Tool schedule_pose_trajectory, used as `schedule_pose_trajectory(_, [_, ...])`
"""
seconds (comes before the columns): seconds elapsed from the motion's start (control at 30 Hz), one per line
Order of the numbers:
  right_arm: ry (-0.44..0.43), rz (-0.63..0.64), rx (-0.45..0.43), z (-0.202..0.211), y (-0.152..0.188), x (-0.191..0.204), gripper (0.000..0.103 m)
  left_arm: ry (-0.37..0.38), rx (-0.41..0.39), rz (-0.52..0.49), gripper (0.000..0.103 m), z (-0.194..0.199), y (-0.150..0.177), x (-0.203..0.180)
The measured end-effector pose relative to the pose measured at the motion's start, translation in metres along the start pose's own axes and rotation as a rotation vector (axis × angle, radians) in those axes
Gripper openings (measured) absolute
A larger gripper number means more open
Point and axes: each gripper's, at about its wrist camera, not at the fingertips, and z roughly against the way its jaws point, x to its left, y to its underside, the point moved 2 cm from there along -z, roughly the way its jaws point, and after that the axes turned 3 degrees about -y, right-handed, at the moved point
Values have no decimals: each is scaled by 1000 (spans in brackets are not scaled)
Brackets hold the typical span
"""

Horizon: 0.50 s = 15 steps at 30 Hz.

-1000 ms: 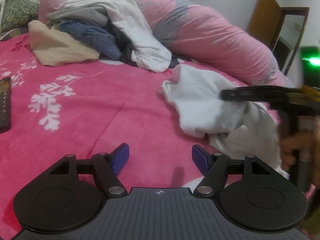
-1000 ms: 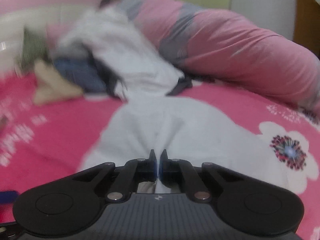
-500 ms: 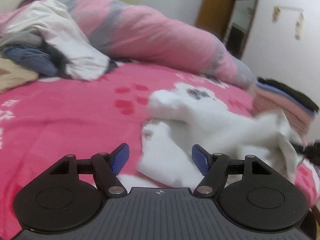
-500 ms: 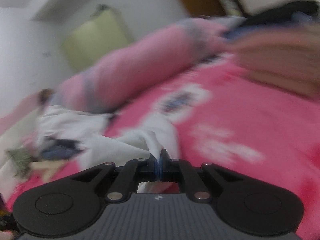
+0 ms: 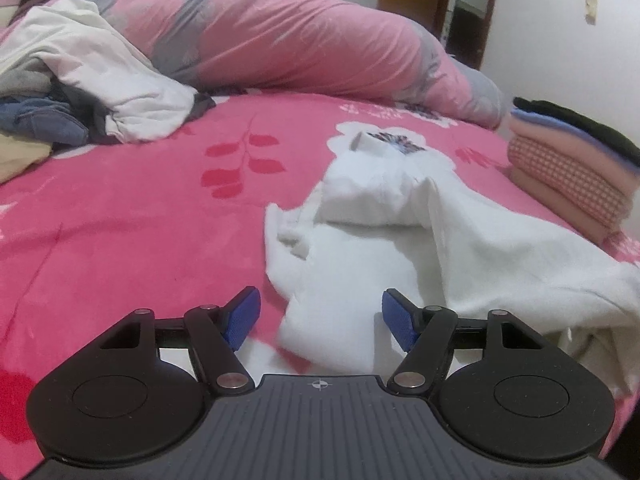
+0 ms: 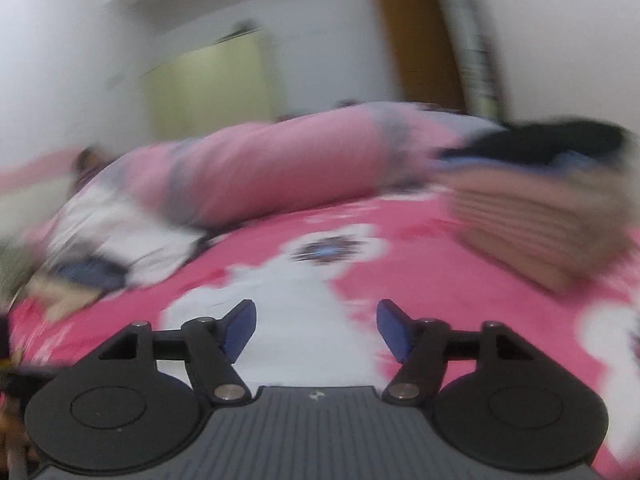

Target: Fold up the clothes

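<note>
White fleece-like cloth, a crumpled white garment point(image 5: 384, 236), lies loose on the pink floral bedspread point(image 5: 132, 216) at the centre-right of the left wrist view, one rumpled lobe reaching down to 6 o'clock between the blue pads of the left gripper point(image 5: 320, 320), whose jaws stand wide apart and hold nothing. The right gripper point(image 6: 316, 326) is likewise spread wide and empty, hovering over the same white cloth, though motion blur in that view hides how close its pads are to the fabric. At 3 o'clock a stack of folded clothes point(image 5: 572, 168), checked pink under blue and black, sits at the bed's edge; at 10 o'clock a heap of unfolded laundry point(image 5: 80, 92) leans against a long pink-and-grey duvet roll point(image 5: 304, 44). A person's head shows at the far 11 o'clock corner, on the pillow end. The garment looks light, soft and limp, likely to sag and bunch rather than keep a crease, and its nap should give the pads fair grip. Judged from its lie, it is neither spread flat nor folded, so a sound hold would be on an outer edge or corner, such as the near hem at 6 o'clock or the raised flap near 1 o'clock, rather than on the bunched middle.
</note>
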Motion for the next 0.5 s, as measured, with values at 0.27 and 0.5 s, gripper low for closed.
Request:
schedule_pose_trajectory(0.27, [-128, 326, 167, -111, 8, 104, 75, -86, 42, 42, 44, -9, -1, 18])
schedule_pose_trajectory(0.5, [-54, 102, 227, -129, -1, 64, 4, -98, 50, 28, 44, -10, 4, 20])
